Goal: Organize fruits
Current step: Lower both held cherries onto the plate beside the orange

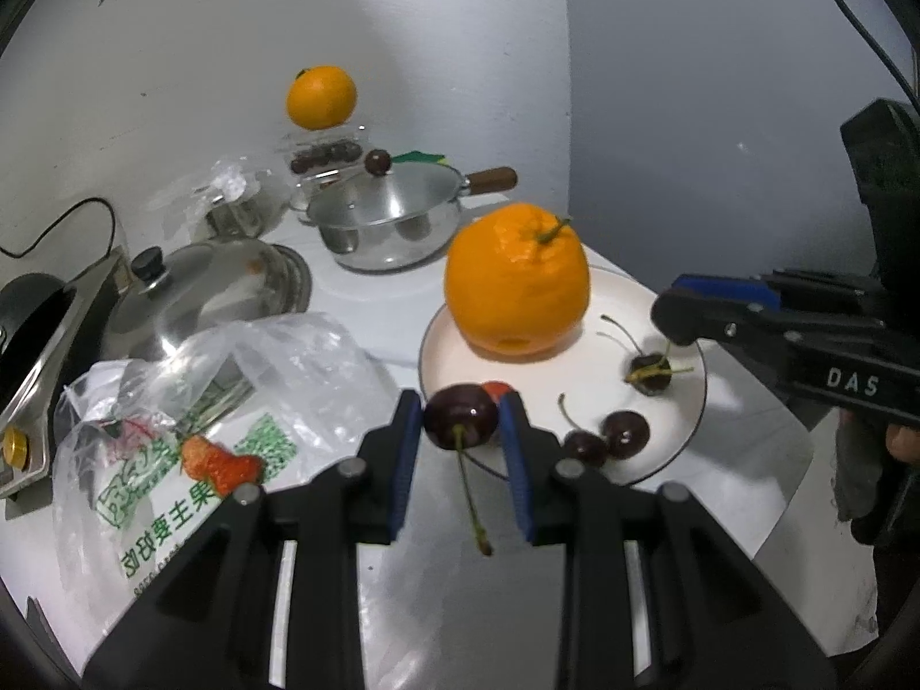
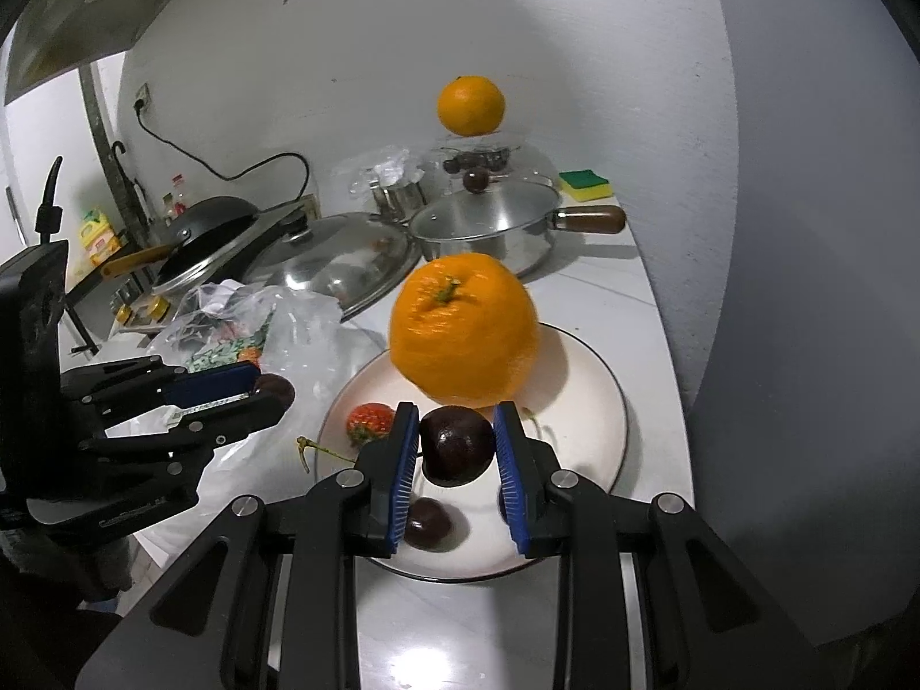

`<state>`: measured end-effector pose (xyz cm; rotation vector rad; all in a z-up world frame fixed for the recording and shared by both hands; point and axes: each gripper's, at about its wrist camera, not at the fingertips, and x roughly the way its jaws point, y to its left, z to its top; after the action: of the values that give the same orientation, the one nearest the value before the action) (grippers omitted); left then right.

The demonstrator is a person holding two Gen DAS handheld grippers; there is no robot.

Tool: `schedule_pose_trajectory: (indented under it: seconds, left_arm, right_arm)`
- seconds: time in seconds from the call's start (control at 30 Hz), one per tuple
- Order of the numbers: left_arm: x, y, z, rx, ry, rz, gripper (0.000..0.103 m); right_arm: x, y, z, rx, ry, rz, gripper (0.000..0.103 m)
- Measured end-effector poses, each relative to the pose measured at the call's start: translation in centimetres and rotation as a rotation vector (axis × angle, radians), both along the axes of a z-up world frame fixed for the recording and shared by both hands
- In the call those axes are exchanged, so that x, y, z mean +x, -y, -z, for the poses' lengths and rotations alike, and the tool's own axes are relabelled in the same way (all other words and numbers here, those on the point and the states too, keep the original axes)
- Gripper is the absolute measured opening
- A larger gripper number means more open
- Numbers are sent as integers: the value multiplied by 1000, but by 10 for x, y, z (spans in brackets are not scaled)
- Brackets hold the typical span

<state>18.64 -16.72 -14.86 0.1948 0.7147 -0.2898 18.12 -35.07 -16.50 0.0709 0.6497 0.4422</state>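
A: In the left wrist view, the left gripper (image 1: 460, 431) is sitting at lower centre, pinching a dark cherry (image 1: 462, 415) between its blue pads, the stem hanging down toward the camera. The plate (image 1: 684, 443) is lying just behind it, with the big orange (image 1: 516, 282) at centre and loose cherries (image 1: 609, 438) toward its lower right edge.

B: And in the right wrist view?

A: The right gripper (image 2: 455, 445) is clamping another cherry (image 2: 456, 444) at centre frame, over the plate (image 2: 604, 420). A strawberry (image 2: 371, 422) is resting just left of it, the orange (image 2: 463, 329) looming behind.

B: Handling?

A: I'm judging the cherries as light, smooth-skinned and easily bruised, so gripping across the widest part of the body, not the stem, is looking safest. The orange is looking heavier and firm, needing a much wider hold.
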Motion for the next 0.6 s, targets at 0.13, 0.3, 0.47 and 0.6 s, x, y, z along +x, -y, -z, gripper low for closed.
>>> schedule_pose_trajectory:
  seconds: [0.13,0.3,0.47,0.6]
  left_arm:
    - [4,9,3,0,-11,21,29]
    - [8,24,8,0,-29,49,29]
    - [11,38,12,-1,-42,72,29]
    - [14,50,15,-5,-53,95,29]
  right_arm:
    - [4,9,4,7,-7,12,29]
    - [9,18,9,13,-12,20,29]
    - [15,27,14,17,-19,26,29]
    - [19,34,17,16,-26,30,29]
